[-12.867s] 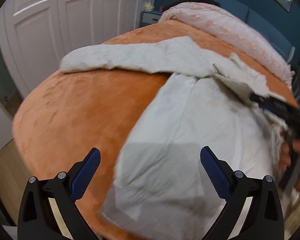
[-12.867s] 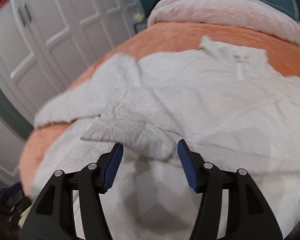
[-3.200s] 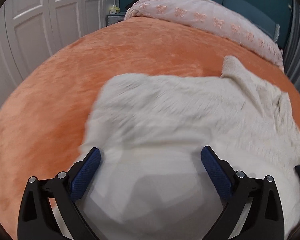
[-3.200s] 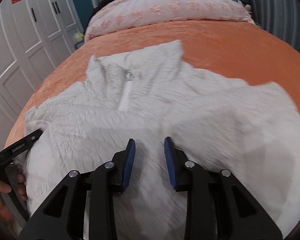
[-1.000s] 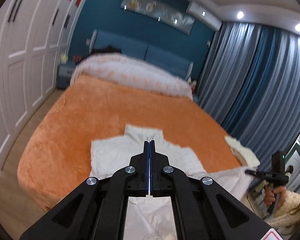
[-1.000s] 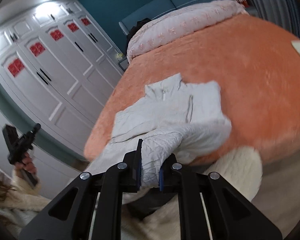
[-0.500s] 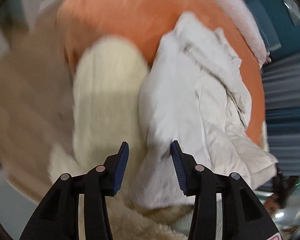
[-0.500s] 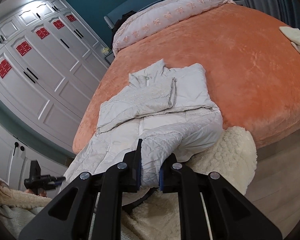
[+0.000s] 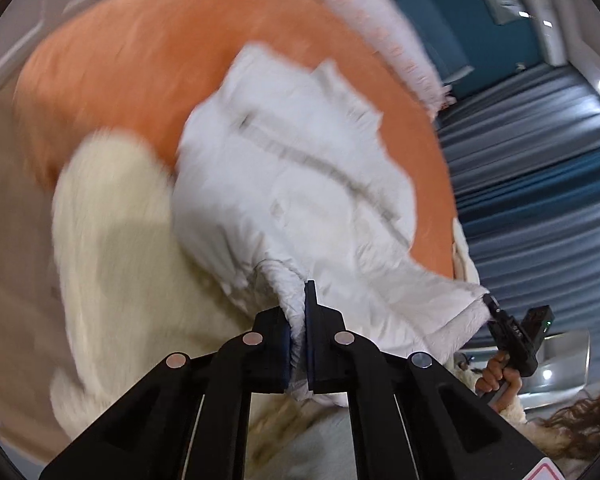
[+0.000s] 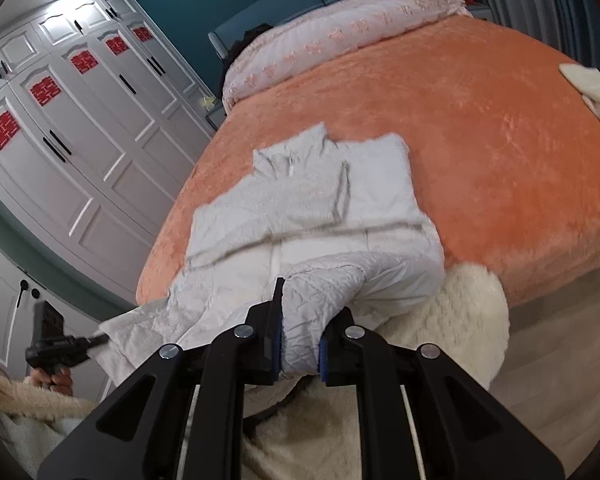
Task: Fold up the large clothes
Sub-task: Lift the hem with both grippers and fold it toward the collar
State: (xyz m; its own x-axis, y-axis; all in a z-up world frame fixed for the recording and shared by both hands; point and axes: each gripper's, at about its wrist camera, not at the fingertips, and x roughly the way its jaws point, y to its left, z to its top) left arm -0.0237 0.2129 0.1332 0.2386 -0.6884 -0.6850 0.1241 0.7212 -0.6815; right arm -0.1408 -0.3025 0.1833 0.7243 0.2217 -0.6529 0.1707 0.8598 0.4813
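A large white quilted jacket (image 10: pixel 312 208) lies front up on the orange bed (image 10: pixel 480 140), sleeves folded across its chest, with the lower half pulled off the foot of the bed. My right gripper (image 10: pixel 304 312) is shut on a bunched corner of the hem. In the left wrist view the jacket (image 9: pixel 300 160) is motion-blurred, and my left gripper (image 9: pixel 298 312) is shut on the other hem corner. Each view shows the opposite gripper in a hand: the left gripper (image 10: pixel 60 346) and the right gripper (image 9: pixel 512 336), both pinching the hem.
A cream fluffy rug (image 10: pixel 460 320) hangs at the foot of the bed. A folded cream garment (image 10: pixel 592 84) lies at the bed's right edge and a pink quilt (image 10: pixel 340 36) at its head. White wardrobes (image 10: pixel 80 152) stand left, curtains (image 9: pixel 540 184) right.
My left gripper, open beside the hem half a second ago, has closed on it. The right gripper keeps its hold and has drawn the hem slightly further off the bed.
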